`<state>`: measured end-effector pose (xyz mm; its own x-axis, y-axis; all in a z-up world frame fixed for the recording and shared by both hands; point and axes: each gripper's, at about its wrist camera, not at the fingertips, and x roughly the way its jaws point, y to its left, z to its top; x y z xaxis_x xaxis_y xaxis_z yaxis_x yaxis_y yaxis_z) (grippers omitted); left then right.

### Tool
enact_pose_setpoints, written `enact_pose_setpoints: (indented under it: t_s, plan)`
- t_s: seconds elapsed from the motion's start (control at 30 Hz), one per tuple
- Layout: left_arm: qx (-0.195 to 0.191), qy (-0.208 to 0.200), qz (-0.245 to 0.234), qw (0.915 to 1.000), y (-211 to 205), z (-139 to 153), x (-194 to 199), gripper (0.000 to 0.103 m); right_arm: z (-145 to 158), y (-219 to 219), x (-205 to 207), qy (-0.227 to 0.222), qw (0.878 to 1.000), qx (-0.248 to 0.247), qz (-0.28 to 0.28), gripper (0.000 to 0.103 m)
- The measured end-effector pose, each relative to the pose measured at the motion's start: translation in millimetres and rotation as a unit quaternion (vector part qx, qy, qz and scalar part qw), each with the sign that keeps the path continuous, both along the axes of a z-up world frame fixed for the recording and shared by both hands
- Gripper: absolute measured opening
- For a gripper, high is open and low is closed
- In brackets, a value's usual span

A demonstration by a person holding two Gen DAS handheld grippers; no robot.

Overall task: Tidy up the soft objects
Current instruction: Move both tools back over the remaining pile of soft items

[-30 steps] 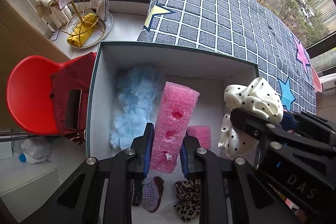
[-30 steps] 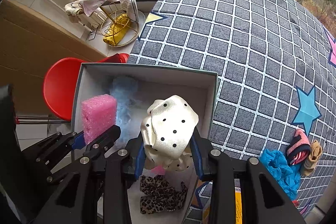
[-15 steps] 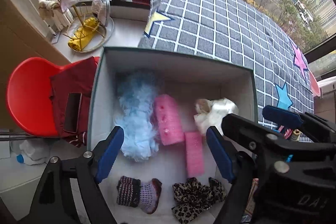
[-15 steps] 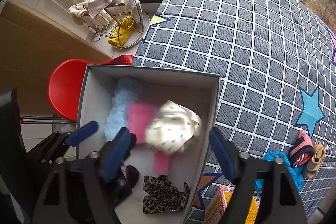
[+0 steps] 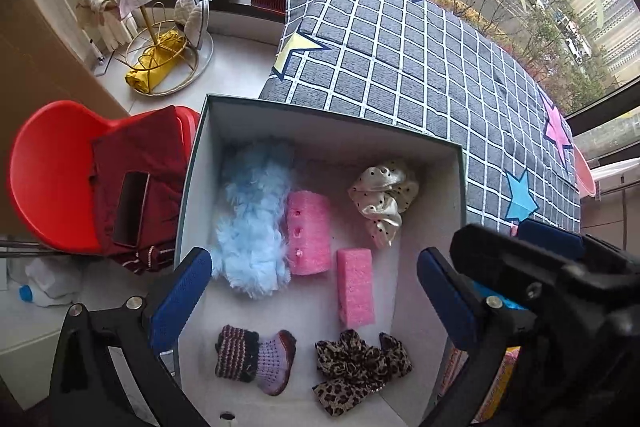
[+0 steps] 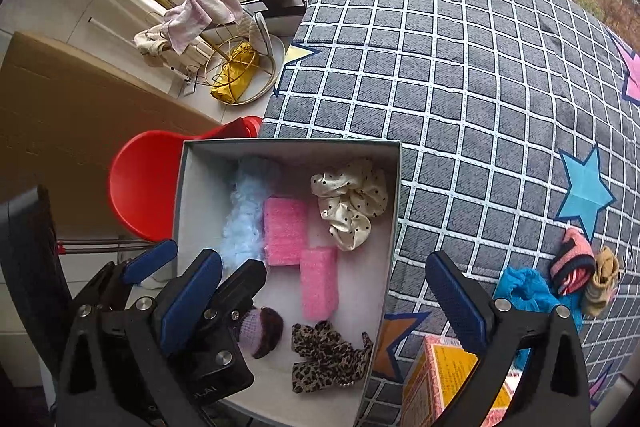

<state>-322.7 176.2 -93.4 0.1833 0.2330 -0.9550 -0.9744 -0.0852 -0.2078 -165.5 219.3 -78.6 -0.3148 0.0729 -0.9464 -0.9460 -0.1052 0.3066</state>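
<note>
An open white box [image 5: 320,125] [image 6: 394,211] sits on a checked bed cover. In it lie a fluffy blue piece [image 5: 252,219] [image 6: 240,227], two pink foam blocks [image 5: 308,233] [image 5: 355,287] [image 6: 285,231] [image 6: 318,281], a cream polka-dot scrunchie [image 5: 384,199] [image 6: 348,205], a knitted bootie [image 5: 256,357] [image 6: 262,331] and a leopard scrunchie [image 5: 358,367] [image 6: 328,355]. My left gripper [image 5: 314,293] is open and empty above the box. My right gripper [image 6: 324,299] is open and empty above the box's right edge.
A blue cloth [image 6: 528,291], a striped sock [image 6: 572,261] and a tan sock [image 6: 604,281] lie on the bed cover [image 6: 460,67] to the right. A printed carton [image 6: 448,379] is near the box. A red chair [image 5: 48,175] with a dark red garment stands left.
Both grippers opened and pulled back. The long pink foam block dropped from the left gripper into the box, and the polka-dot scrunchie dropped from the right gripper into the box.
</note>
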Motion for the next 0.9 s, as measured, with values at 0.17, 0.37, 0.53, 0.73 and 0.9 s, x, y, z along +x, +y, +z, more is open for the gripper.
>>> enact_pose_setpoints:
  t_s: [0.17, 0.37, 0.53, 0.73, 0.9]
  plan:
    - [-0.007, -0.003, -0.001, 1.0, -6.4, 8.5, 0.1, 0.103, 13.0, -3.5, 8.1, 0.012, 1.0, 0.001, -0.009, 0.103]
    - [-0.017, -0.021, -0.012, 0.9995, -15.1, 17.8, 9.5, 0.103, 25.1, -11.5, 23.1, 0.026, 0.999, -0.007, -0.022, 0.103]
    - [-0.022, -0.036, -0.032, 0.9986, -20.0, 29.3, 28.8, 0.103, 35.1, -17.3, 41.7, 0.036, 0.998, -0.005, -0.042, 0.103]
    - [-0.018, -0.049, -0.074, 0.9959, -20.9, 49.6, 68.8, 0.103, 51.3, -26.2, 77.1, 0.039, 0.997, -0.001, -0.07, 0.103]
    - [-0.028, -0.06, -0.127, 0.9897, -20.8, 56.5, 117.6, 0.103, 61.7, -40.6, 135.2, 0.044, 0.992, 0.006, -0.114, 0.103]
